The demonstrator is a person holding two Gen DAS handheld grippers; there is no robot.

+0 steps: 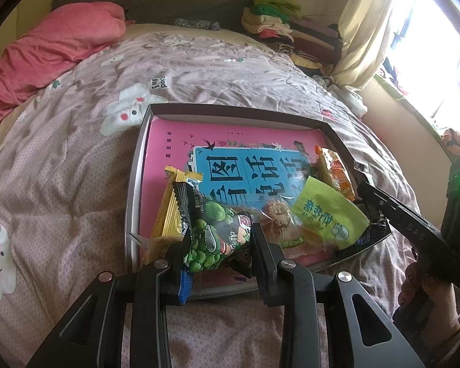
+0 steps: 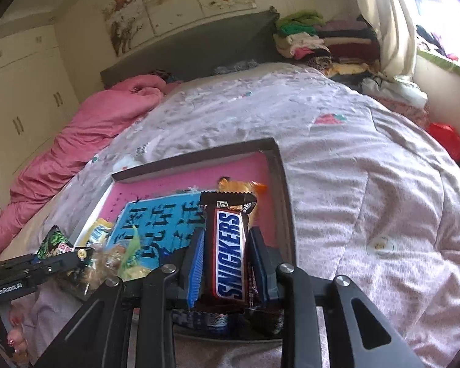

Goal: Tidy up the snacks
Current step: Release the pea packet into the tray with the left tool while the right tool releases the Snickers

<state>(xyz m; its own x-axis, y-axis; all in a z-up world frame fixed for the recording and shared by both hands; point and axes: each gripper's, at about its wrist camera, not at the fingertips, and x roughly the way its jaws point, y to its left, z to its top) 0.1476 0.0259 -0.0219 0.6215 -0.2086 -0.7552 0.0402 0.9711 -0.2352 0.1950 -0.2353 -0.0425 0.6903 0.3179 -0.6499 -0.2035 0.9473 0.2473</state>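
A shallow dark box (image 1: 230,109) with a pink and blue printed bottom lies on the bed. My left gripper (image 1: 219,245) is shut on a black packet of green peas (image 1: 213,230) over the box's near edge. Beside it lie a gold packet (image 1: 168,211), a clear-wrapped brown snack (image 1: 279,217), a lime green sachet (image 1: 328,211) and an orange packet (image 1: 334,171). In the right wrist view my right gripper (image 2: 227,263) is shut on a Snickers bar (image 2: 230,251), held lengthwise over the box's (image 2: 279,165) right side, in front of an orange wrapper (image 2: 242,187).
A lilac patterned quilt (image 1: 76,184) covers the bed, with a pink duvet (image 1: 46,55) bunched at the far left. Folded clothes (image 1: 276,21) are stacked by the headboard. A curtain (image 1: 362,30) and bright window are at right. A hand (image 1: 423,294) holds the right gripper's body.
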